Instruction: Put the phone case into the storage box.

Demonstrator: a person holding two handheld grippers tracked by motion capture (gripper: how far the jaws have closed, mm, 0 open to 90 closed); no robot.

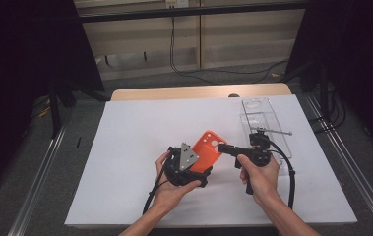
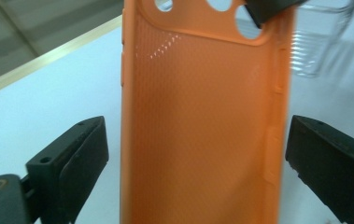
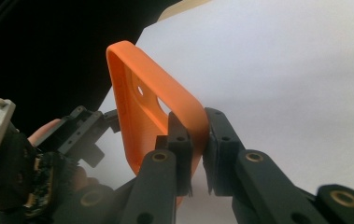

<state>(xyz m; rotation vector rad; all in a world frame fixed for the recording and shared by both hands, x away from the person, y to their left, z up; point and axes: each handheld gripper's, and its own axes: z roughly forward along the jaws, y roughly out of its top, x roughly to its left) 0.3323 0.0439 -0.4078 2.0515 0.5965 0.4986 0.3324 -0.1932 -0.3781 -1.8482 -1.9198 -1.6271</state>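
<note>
An orange phone case (image 1: 208, 147) hangs above the white sheet between both grippers. My right gripper (image 1: 222, 146) is shut on the case's rim near the camera holes. The right gripper view shows the pads of my right gripper (image 3: 198, 144) pinching the edge of the case (image 3: 142, 107). My left gripper (image 1: 200, 166) stands at the case's lower end. In the left gripper view its jaws are spread wide on either side of the case (image 2: 202, 121), with a gap on the left side, so they do not press on it. The right gripper's tip (image 2: 268, 9) bites the top corner.
A clear plastic case (image 1: 260, 118) lies at the back right of the white sheet (image 1: 135, 128), with a thin metal rod (image 1: 275, 132) across it. The sheet's left half is bare. A black cable (image 1: 290, 172) loops from the right gripper.
</note>
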